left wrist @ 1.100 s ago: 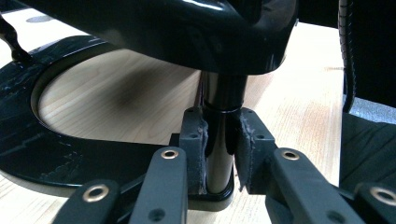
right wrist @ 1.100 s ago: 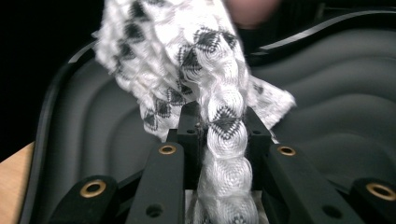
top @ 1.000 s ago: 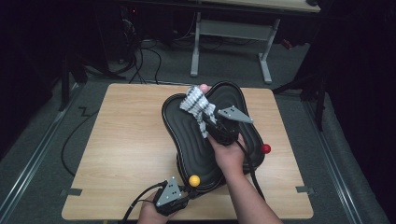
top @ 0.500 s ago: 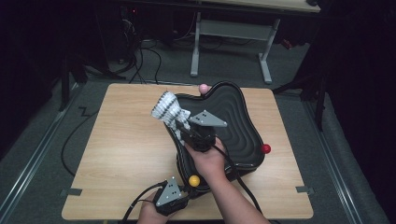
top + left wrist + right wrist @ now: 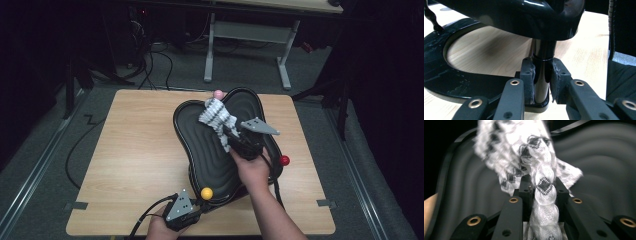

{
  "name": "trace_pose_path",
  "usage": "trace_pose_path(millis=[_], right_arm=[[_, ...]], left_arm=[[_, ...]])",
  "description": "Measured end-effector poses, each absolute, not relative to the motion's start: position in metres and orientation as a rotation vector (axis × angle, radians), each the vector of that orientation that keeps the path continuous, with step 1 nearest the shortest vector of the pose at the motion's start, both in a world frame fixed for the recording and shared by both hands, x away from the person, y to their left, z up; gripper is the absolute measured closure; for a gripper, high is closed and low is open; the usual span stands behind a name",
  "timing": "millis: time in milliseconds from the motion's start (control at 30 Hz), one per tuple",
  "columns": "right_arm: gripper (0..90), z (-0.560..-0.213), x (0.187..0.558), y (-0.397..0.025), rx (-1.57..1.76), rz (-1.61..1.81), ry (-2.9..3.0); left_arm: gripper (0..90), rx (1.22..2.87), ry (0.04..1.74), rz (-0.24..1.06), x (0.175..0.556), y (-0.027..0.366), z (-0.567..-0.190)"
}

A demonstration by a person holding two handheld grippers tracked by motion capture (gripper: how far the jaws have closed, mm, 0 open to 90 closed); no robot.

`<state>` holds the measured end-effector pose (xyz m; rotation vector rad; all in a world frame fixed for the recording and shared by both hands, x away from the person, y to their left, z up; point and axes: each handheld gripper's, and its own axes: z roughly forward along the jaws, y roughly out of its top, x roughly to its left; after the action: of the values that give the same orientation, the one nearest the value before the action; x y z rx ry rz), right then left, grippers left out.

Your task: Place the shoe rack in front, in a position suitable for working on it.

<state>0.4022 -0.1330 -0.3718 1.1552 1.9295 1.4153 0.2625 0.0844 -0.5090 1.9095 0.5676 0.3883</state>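
Here the right gripper (image 5: pixel 231 134) holds a white cloth with black pattern (image 5: pixel 216 118), its jaws pressed on a twisted part of the cloth, as the right gripper view makes clear (image 5: pixel 544 187). The cloth (image 5: pixel 524 152) lies against the ribbed inside of a black tray (image 5: pixel 200 150), towards the 12 o'clock part of it in the high view. The tray has a wavy outline and stands raised above the wooden table (image 5: pixel 130 150), around the table's middle.

The left gripper (image 5: pixel 189 209) is at the 6 o'clock edge of the table, in the person's left hand (image 5: pixel 162 229). In the left gripper view its jaws are closed around a shiny black post (image 5: pixel 543 75) that goes up to the underside of the tray; the pads (image 5: pixel 527 77) touch the post on both sides. A yellow ball (image 5: pixel 206 193) sits just beside this gripper, at the tray's 6 o'clock rim. A red ball (image 5: pixel 284 160) is at the rim near 4 o'clock, and a pink ball (image 5: pixel 218 93) at 12 o'clock.
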Motion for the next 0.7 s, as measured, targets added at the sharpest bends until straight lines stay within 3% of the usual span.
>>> trace_pose_path(millis=[367,700], right_arm=[[75.3,-0.369,0.424,-0.184,1.355,1.369,1.802],[74.5,-0.364,0.433,-0.195,1.411,1.351,1.756]], left_arm=[[74.6,1.91,0.593,0.41,0.256,0.094,-0.508],[74.6,1.909,0.604,0.419,0.254,0.097,-0.508]])
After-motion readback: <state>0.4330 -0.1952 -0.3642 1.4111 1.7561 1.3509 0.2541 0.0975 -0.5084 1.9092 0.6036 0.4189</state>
